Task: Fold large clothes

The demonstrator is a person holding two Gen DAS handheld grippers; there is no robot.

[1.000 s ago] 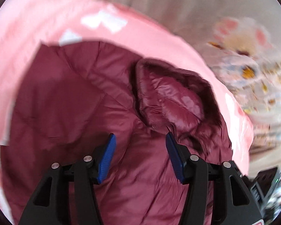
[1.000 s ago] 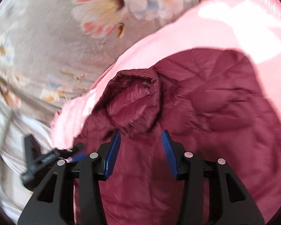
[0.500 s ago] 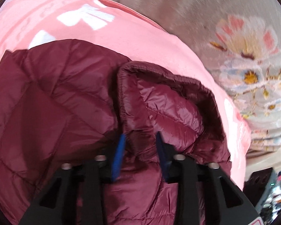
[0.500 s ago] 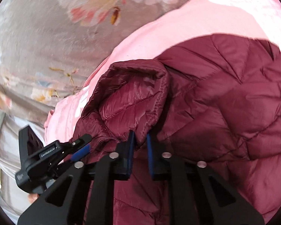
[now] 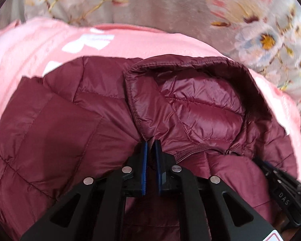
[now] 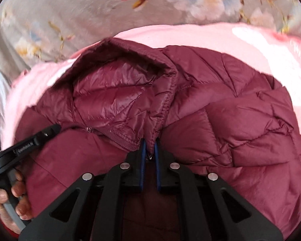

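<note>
Left wrist view: the maroon quilted puffer jacket with a shiny nylon shell (image 5: 74, 124) fills the middle and lower frame, lying on a pink fleece blanket (image 5: 40, 46) with a grey floral bedspread (image 5: 170, 6) across the top; the left gripper (image 5: 150, 146) has its blue-padded fingers pinched together on the seam where the hood (image 5: 200, 108) meets the collar, lower centre. Judging by the look, this thing is light, puffy and slippery, so the stitched hood edge is a decent place to bite since the bare shell would probably slide out; it'll also spring back up after folding. Bottom of the jacket is cut off behind the gripper body; the right gripper at lower right is mostly out of frame.

Right wrist view: same jacket, hood at centre left; the right gripper (image 6: 149, 146) is clamped shut on the other hood edge by the zipper (image 6: 120, 138), lower centre. The left gripper (image 6: 26, 146) pokes in at middle left, fingertips buried behind fabric, held by a hand (image 6: 14, 200); sleeves and hem aren't visible anywhere, and the bedspread is blurred.
</note>
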